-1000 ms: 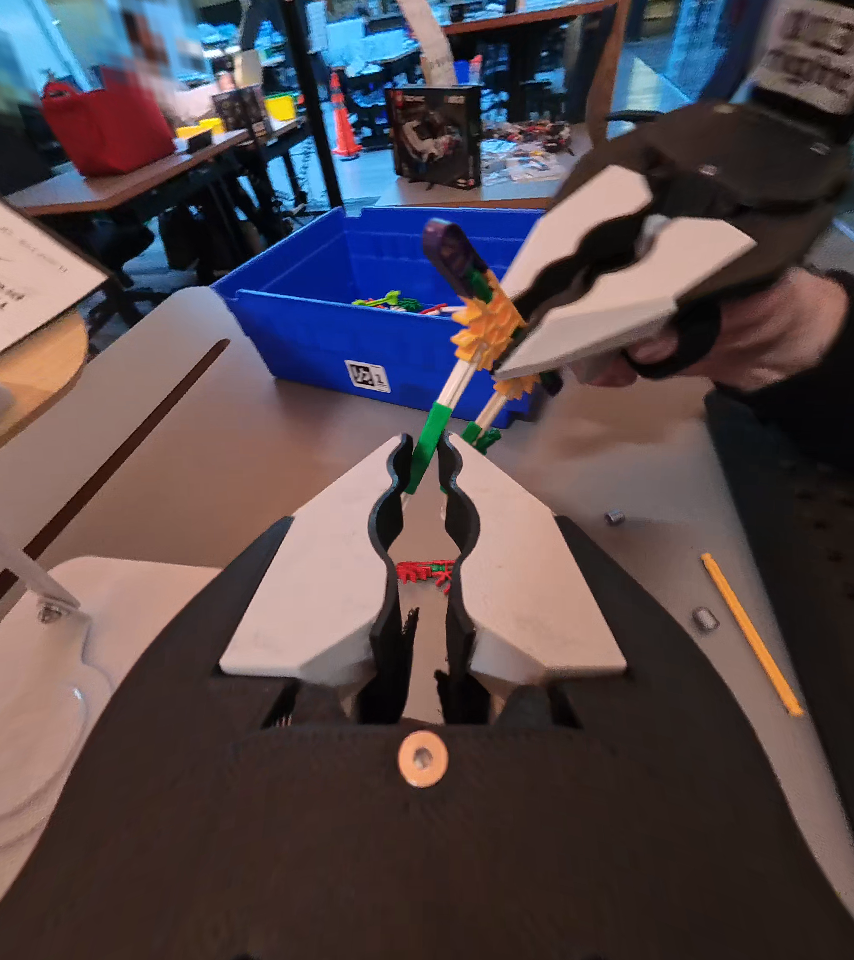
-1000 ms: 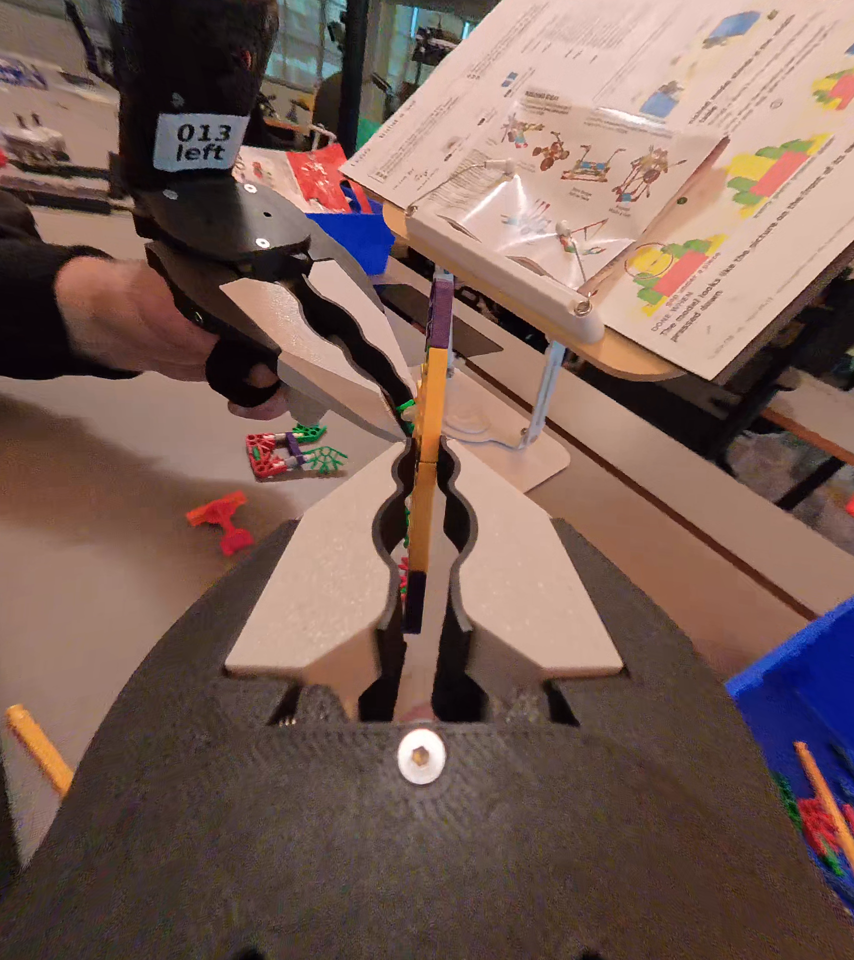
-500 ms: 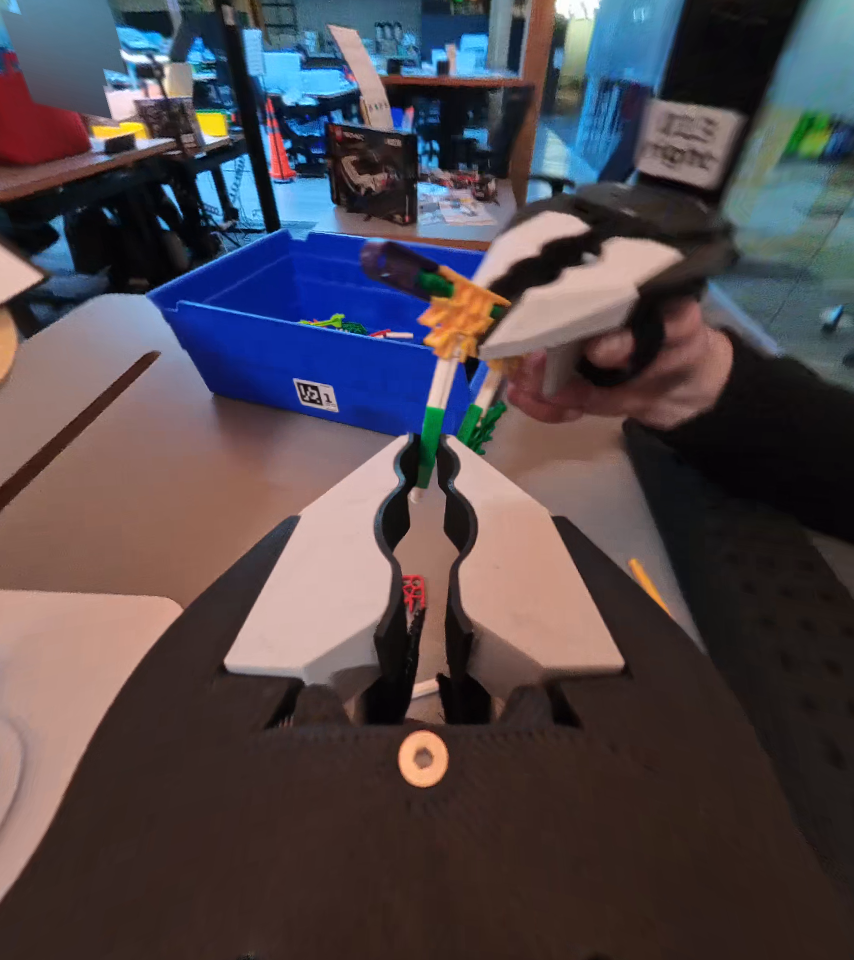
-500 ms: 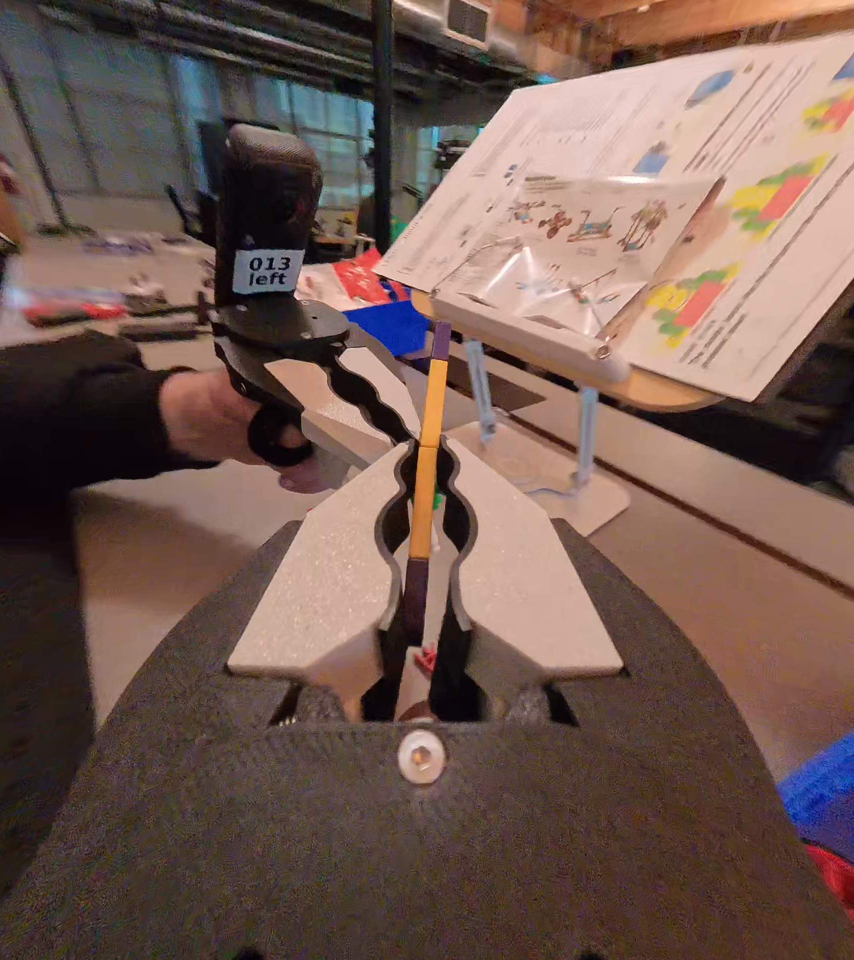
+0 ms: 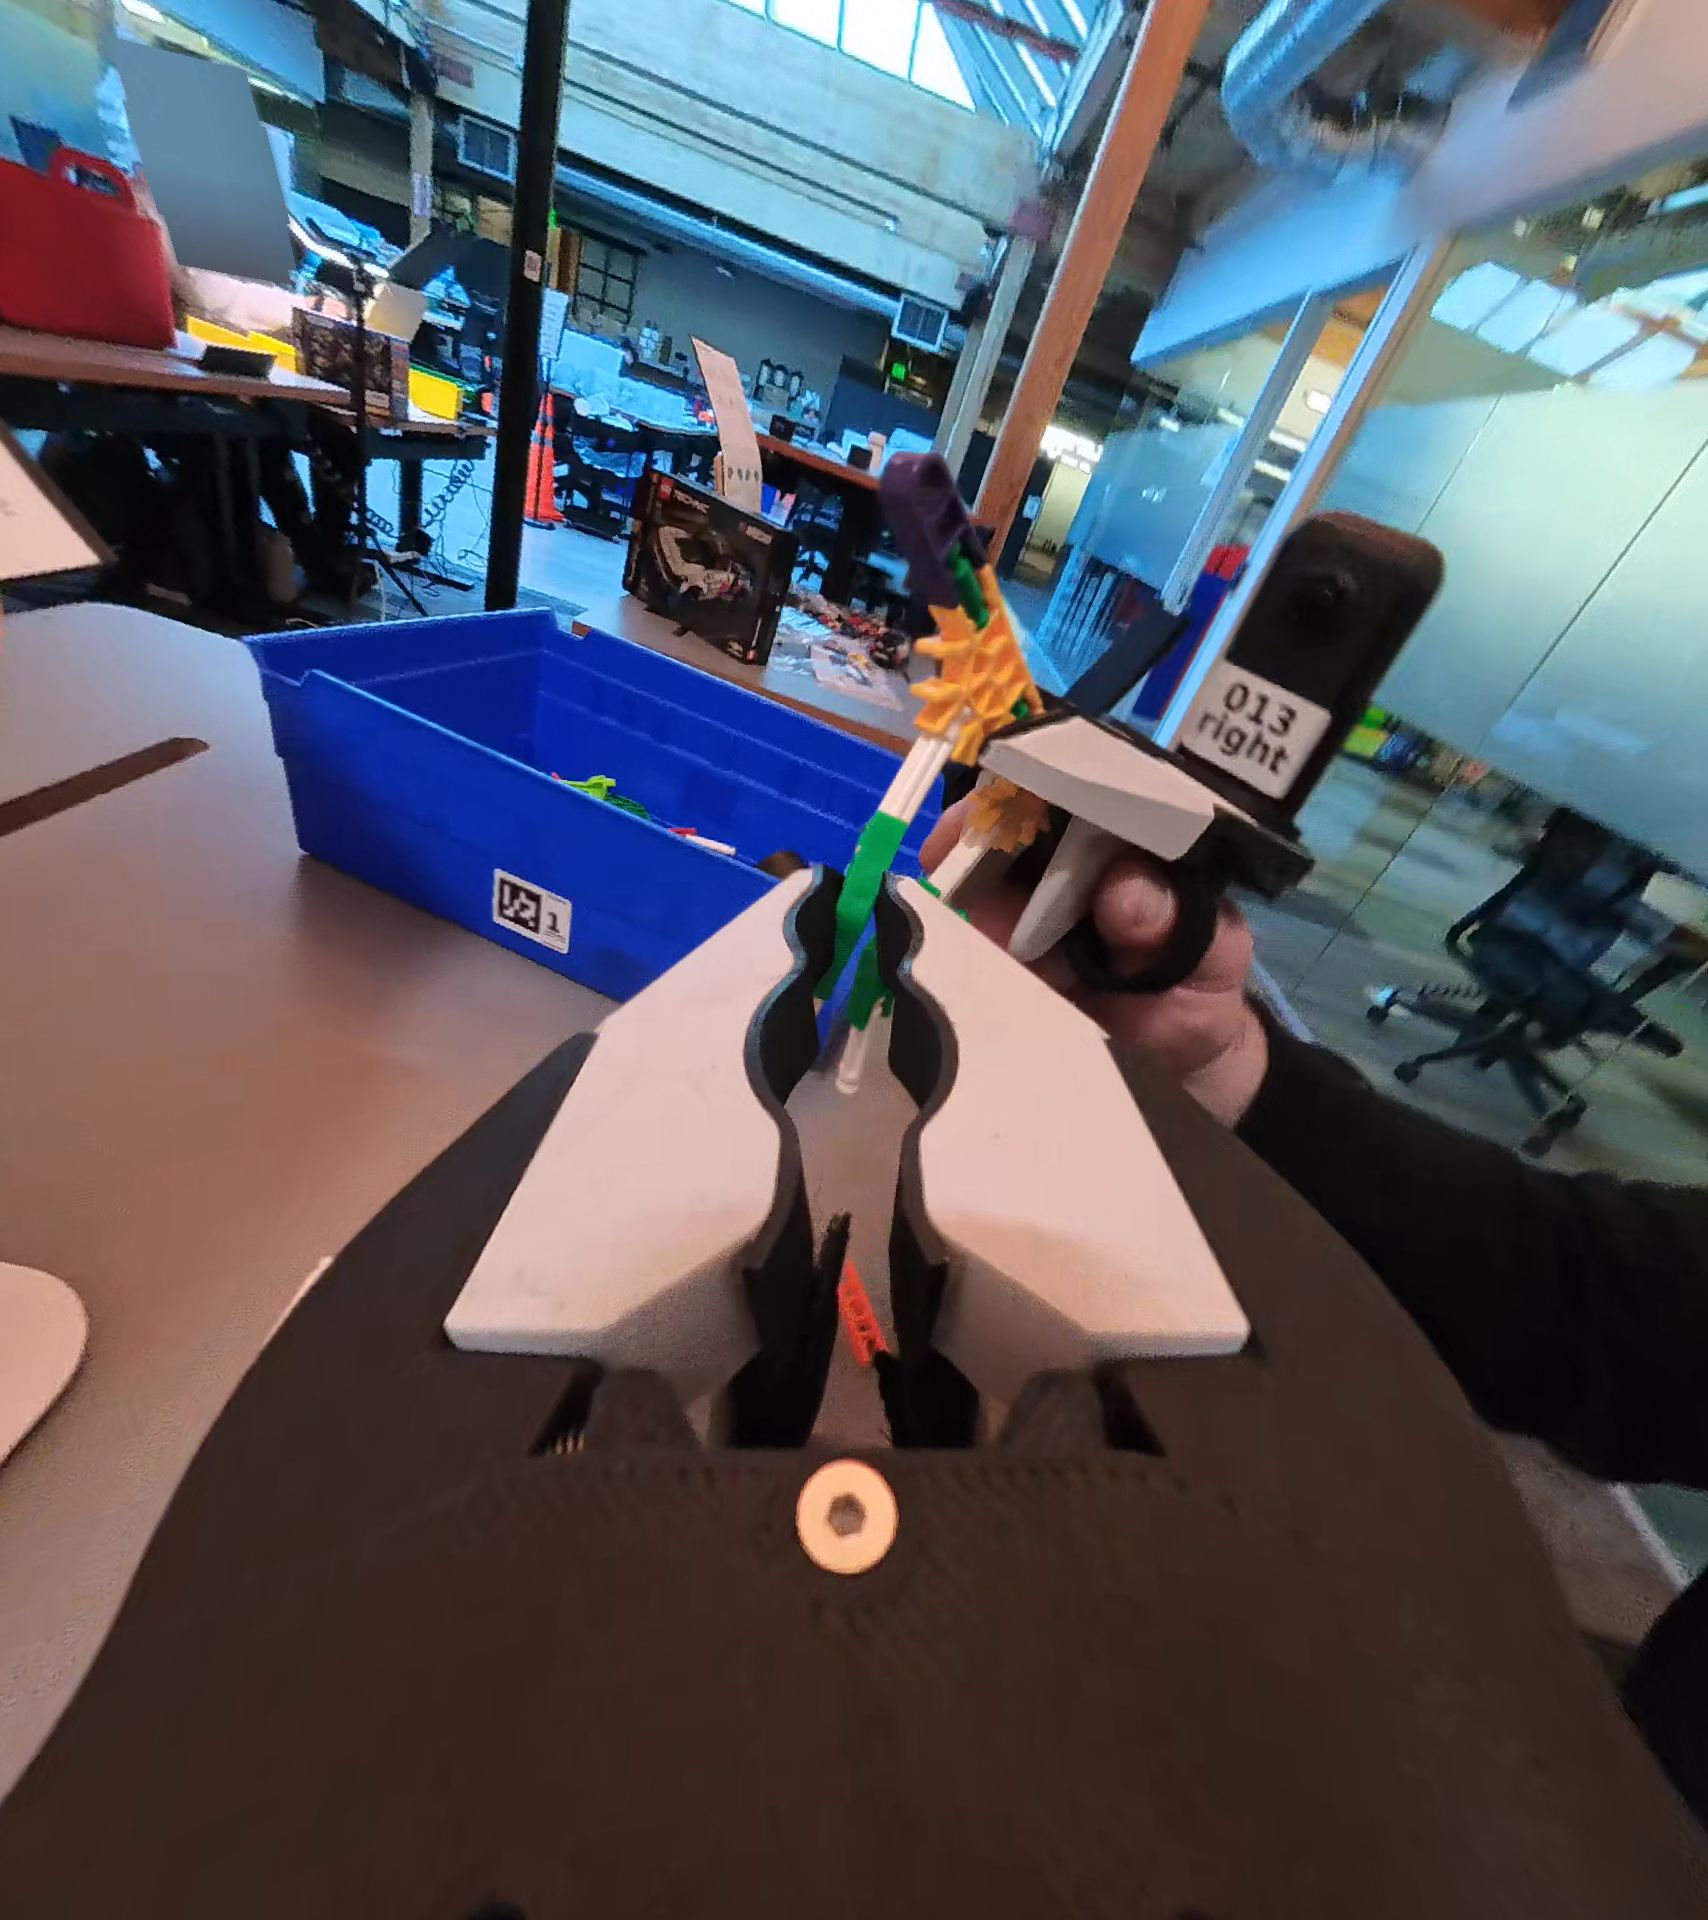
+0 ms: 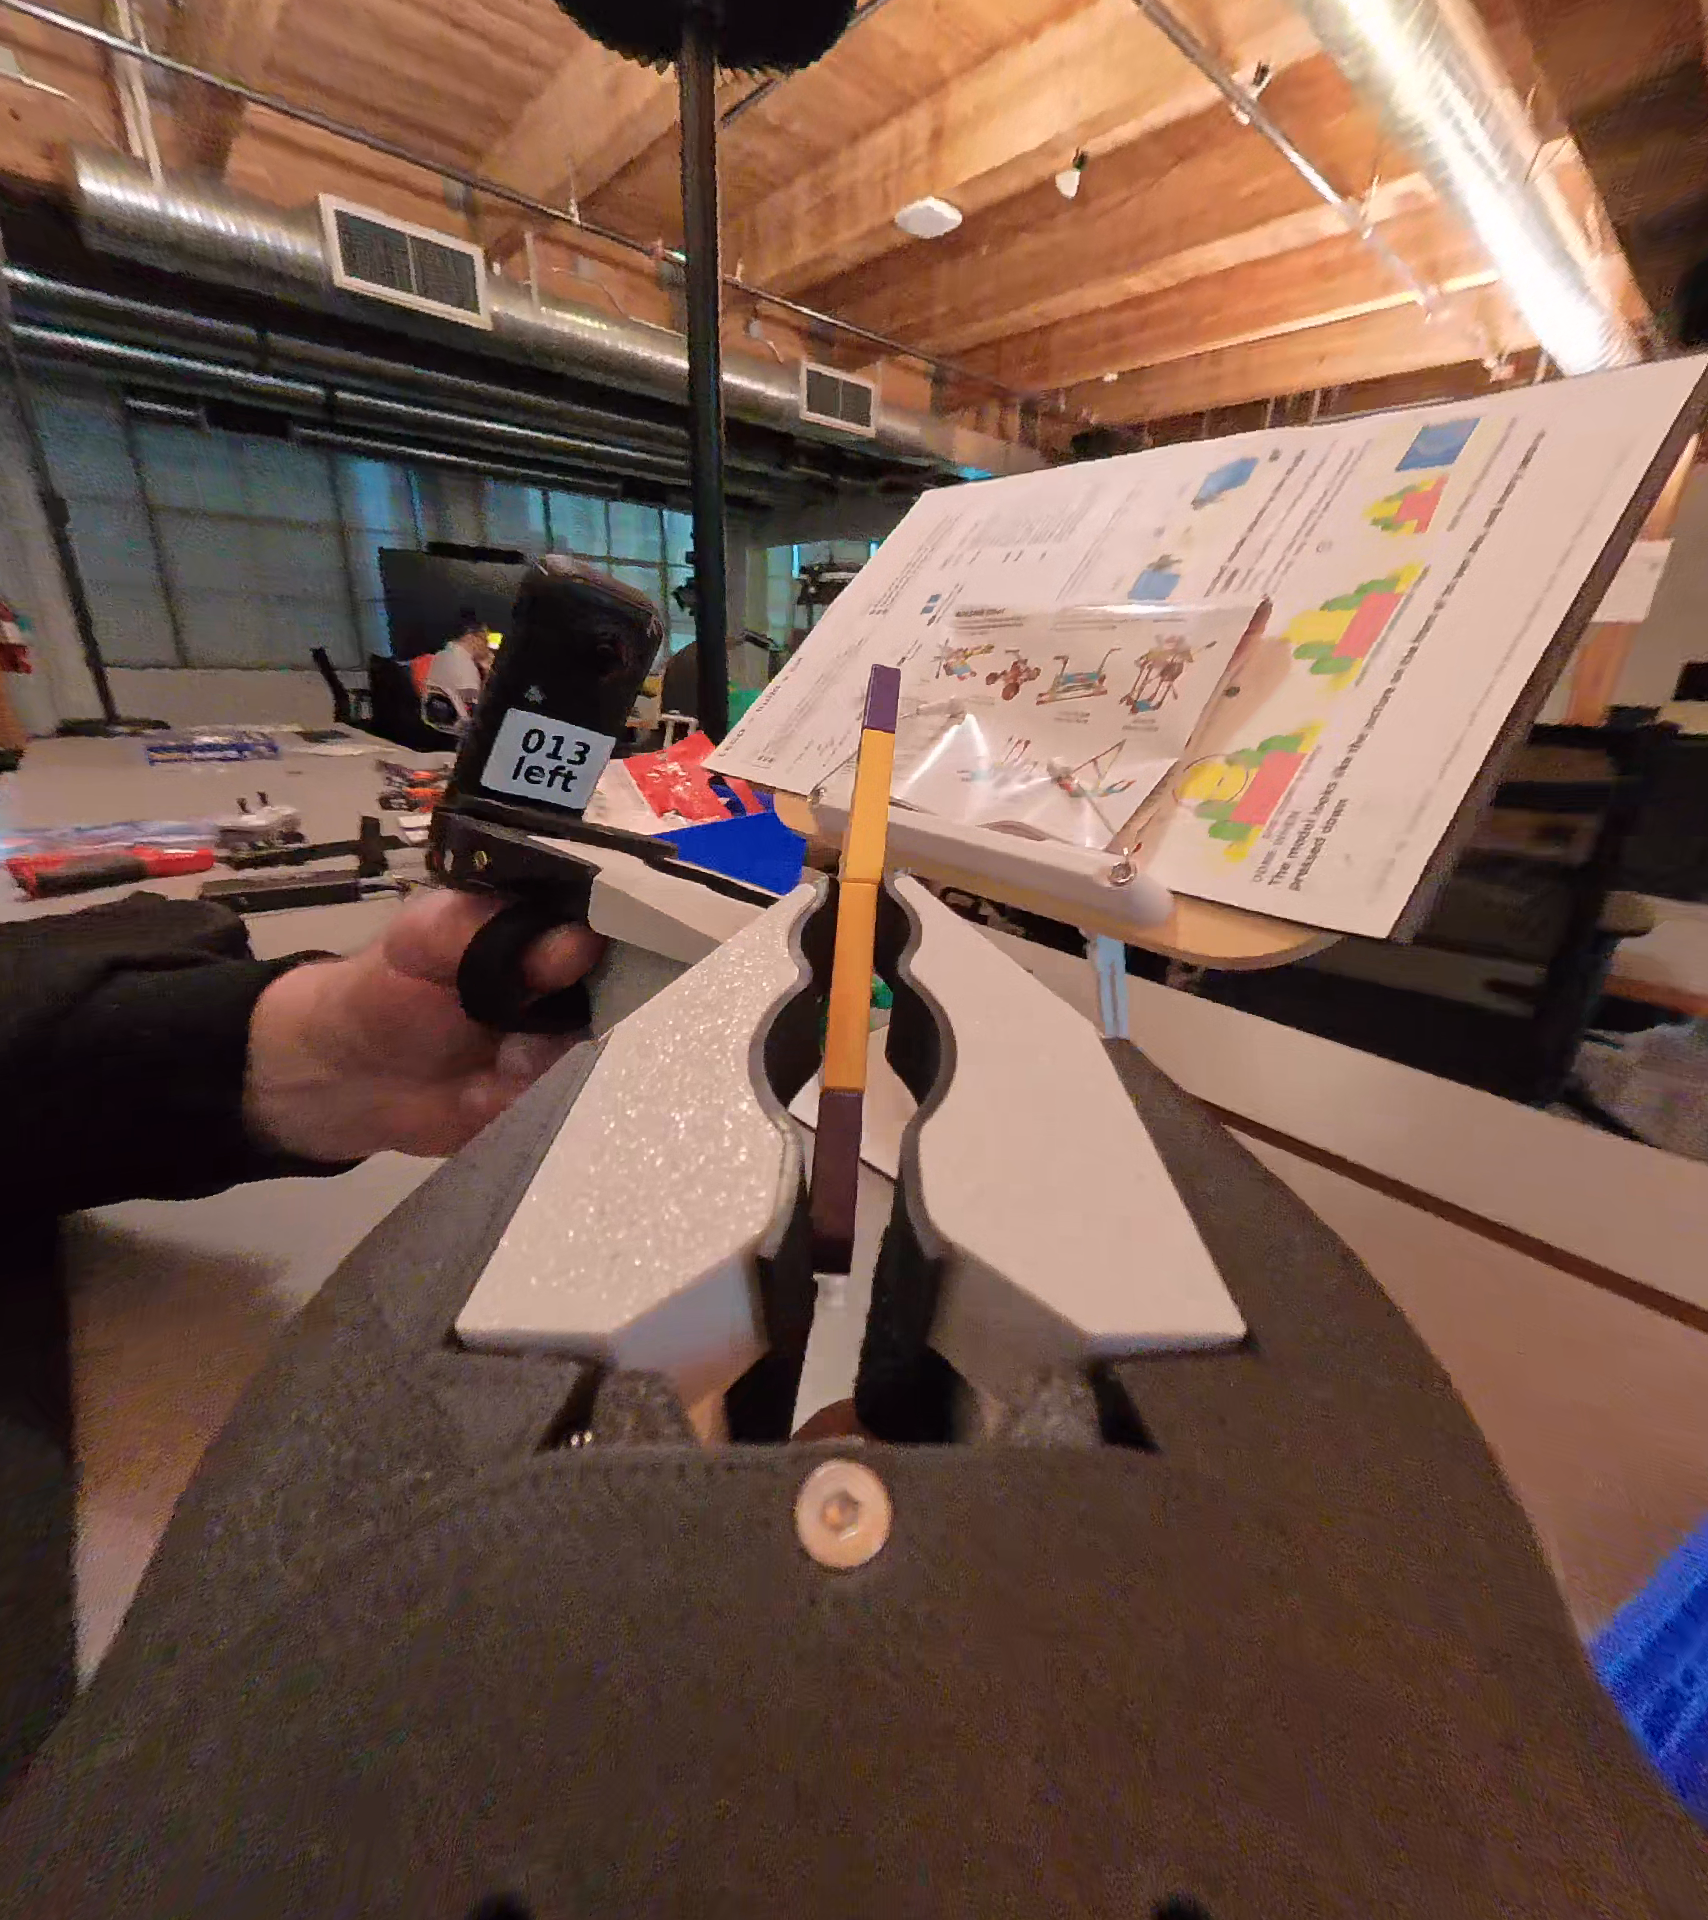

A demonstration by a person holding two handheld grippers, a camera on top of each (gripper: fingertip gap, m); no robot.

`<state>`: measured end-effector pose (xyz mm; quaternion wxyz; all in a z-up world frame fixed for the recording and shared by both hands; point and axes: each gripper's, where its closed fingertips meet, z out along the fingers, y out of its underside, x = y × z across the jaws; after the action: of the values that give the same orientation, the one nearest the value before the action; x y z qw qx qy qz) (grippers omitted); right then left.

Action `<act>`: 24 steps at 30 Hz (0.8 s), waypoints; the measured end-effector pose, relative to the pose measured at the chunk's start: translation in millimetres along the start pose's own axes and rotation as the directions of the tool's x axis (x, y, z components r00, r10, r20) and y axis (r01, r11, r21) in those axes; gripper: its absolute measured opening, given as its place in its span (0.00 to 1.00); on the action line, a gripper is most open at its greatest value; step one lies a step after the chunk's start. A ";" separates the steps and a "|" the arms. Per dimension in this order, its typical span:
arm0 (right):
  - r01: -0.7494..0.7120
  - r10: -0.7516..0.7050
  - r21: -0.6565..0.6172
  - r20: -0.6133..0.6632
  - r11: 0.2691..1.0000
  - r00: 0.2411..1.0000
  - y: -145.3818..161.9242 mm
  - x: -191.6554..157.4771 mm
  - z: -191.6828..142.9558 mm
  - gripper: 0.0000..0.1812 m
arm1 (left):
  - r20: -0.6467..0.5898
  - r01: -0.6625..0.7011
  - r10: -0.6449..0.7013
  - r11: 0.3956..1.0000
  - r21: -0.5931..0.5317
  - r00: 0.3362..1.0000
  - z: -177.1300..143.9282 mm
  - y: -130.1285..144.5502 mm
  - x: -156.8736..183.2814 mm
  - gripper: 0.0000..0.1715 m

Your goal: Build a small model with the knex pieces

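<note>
Both tongs pinch one toy assembly (image 5: 943,717) held up off the table (image 5: 154,1039). Left tongs (image 5: 850,914), at the centre of the left wrist view, are pressed together on the green connector (image 5: 865,883) at the low end of a white rod (image 5: 917,774), whose free tip shows in the gap between the fingers. That rod climbs toward the upper right of the frame to a yellow toothed connector (image 5: 975,670), then a short green piece and a purple end piece (image 5: 917,514) on top. Right tongs (image 5: 1011,764), with a hand (image 5: 1156,987) wrapped around the handle, come in from the right of that view and clamp the assembly at the yellow connector; a second yellow connector and white rod sit just under them. In the right wrist view the right tongs (image 6: 850,925) are closed on the same assembly seen edge-on, as a thin yellow strip (image 6: 855,935) with purple at both ends, standing nearly upright. Left of it, the other hand (image 6: 382,1039) grips the left tool. Behind the assembly, at left centre of the left view, a blue bin (image 5: 476,779) with loose coloured parts stands on the table. A tilted board (image 6: 1297,644) with printed sheets fills the upper right of the right view.
</note>
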<state>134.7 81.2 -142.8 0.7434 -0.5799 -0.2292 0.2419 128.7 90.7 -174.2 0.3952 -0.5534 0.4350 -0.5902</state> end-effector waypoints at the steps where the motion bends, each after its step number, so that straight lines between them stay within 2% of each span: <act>1: 0.064 -0.064 -0.006 -0.034 0.998 0.997 -0.5 -0.2 0.8 0.02 | 0.007 0.035 -0.035 0.999 0.008 0.999 0.4 -0.8 -1.6 0.03; 6: 0.273 -0.277 -0.045 -0.147 0.961 0.950 -3.0 -1.8 2.4 0.03 | 0.010 0.129 -0.129 0.991 0.026 0.992 3.7 -0.7 -1.8 0.03; 12: 0.525 -0.539 -0.124 -0.236 0.842 0.809 -8.9 -13.5 5.9 0.03 | 0.049 0.143 -0.146 0.988 0.062 0.988 5.2 -5.1 1.2 0.03; 14: 0.470 -0.481 -0.101 -0.220 0.877 0.849 -8.7 -13.3 6.4 0.02 | 0.055 0.107 -0.111 0.992 0.069 0.992 4.4 -6.2 -1.0 0.03; 15: 0.402 -0.407 -0.064 -0.202 0.913 0.891 -11.2 -11.9 5.1 0.02 | 0.071 0.050 -0.055 0.997 0.066 0.996 5.0 -6.4 -0.5 0.04; 18: 0.111 -0.106 0.063 -0.071 0.992 0.992 -18.9 -8.6 -1.5 0.02 | 0.118 -0.248 0.239 0.966 0.066 0.964 3.8 -12.9 7.8 0.04; 20: 0.012 -0.011 0.085 -0.004 0.996 1.000 -18.9 -8.9 -3.3 0.02 | 0.150 -0.374 0.364 0.927 0.040 0.919 4.2 -8.4 7.0 0.05; 21: -0.030 0.027 0.097 0.023 0.995 0.999 -20.1 -9.1 -3.9 0.02 | 0.159 -0.396 0.388 0.918 0.020 0.908 5.9 -4.9 5.8 0.07; 22: -0.066 0.061 0.112 0.051 0.992 0.997 -22.1 -10.0 -4.9 0.02 | 0.166 -0.421 0.416 0.907 -0.005 0.894 8.8 -0.6 5.0 0.14; 24: -0.108 0.100 0.104 0.083 0.989 0.992 -20.7 -10.7 -4.9 0.02 | 0.170 -0.448 0.446 0.894 -0.027 0.879 13.0 5.9 3.3 0.15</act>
<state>131.4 66.5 -124.4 0.7508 -0.5402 -0.2137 0.3145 141.3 84.8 -178.6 0.5601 -0.4844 0.5114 -0.4360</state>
